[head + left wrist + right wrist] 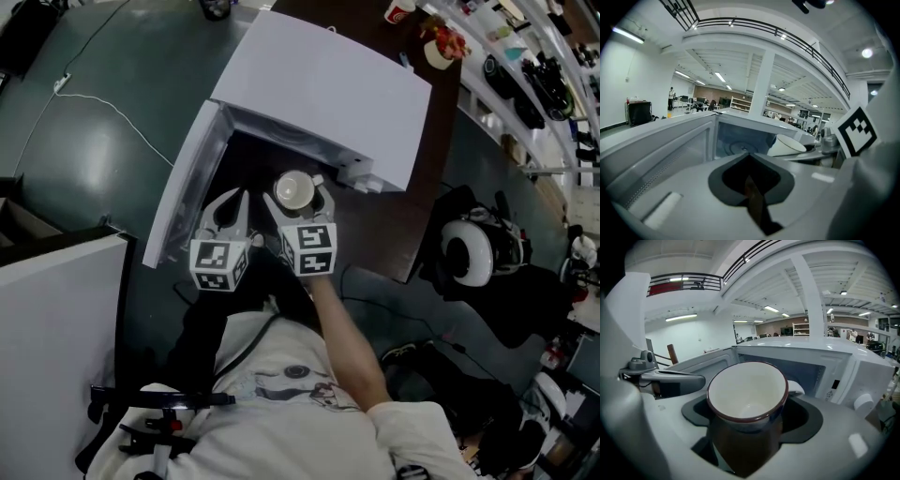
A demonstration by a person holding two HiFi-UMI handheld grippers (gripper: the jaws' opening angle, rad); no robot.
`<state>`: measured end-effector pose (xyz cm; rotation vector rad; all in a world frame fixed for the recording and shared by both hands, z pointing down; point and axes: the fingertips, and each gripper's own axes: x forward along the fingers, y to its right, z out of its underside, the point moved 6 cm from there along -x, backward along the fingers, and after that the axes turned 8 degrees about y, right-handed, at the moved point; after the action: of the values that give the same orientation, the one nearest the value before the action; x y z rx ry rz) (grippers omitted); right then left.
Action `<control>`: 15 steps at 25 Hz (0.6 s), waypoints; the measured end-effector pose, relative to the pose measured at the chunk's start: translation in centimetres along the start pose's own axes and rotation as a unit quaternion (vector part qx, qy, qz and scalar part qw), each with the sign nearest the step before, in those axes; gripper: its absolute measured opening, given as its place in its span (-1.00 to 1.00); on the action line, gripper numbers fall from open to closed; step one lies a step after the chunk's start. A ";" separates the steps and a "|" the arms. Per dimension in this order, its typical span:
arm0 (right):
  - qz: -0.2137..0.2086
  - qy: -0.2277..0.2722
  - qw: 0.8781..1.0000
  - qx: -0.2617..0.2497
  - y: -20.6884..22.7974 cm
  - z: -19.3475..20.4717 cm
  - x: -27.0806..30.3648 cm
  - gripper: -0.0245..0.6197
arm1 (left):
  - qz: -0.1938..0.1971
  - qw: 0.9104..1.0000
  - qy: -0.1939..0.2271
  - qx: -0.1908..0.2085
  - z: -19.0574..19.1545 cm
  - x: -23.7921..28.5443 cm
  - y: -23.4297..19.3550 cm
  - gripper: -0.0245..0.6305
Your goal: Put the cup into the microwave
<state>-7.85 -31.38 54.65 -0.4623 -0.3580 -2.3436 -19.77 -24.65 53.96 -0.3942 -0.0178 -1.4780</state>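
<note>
The cup (294,190), white inside with a dark rim and a brown outside, is gripped upright by my right gripper (298,201), which is shut on it just in front of the open white microwave (319,94). Seen from the right gripper view, the cup (747,390) fills the space between the jaws (747,427), with the microwave cavity (811,373) right behind. My left gripper (230,208) is shut and empty, close to the left of the cup, by the open door (183,187). From the left gripper view, the cup (787,145) shows at the right, before the cavity (736,140).
The microwave stands on a dark table (375,225). A white headset-like device (469,251) lies off the table's right edge. A red-and-white cup (400,11) and flowers (445,42) stand at the back. A white panel (56,328) is at the left.
</note>
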 end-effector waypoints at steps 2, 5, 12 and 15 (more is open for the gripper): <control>-0.001 -0.001 1.000 -0.004 0.2 -0.1 1.0 0.33 | -0.008 1.000 -0.001 -0.002 0.0 0.0 -0.8 -0.93; 0.002 -0.004 1.000 -0.004 0.8 -0.1 2.4 0.33 | -0.016 1.000 -0.002 -0.004 0.1 0.2 -1.6 -0.93; 0.008 -0.009 1.000 -0.013 3.0 0.1 6.4 0.33 | -0.021 0.999 -0.024 -0.007 1.3 1.2 -2.2 -0.93; 0.012 -0.004 1.000 -0.010 4.2 -0.1 8.1 0.33 | -0.023 0.999 -0.034 -0.009 2.1 1.5 -2.3 -0.93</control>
<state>-10.51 -39.23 58.56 -0.4832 -0.3314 -2.3242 -21.37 -25.60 56.87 -0.4611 -0.0684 -1.5113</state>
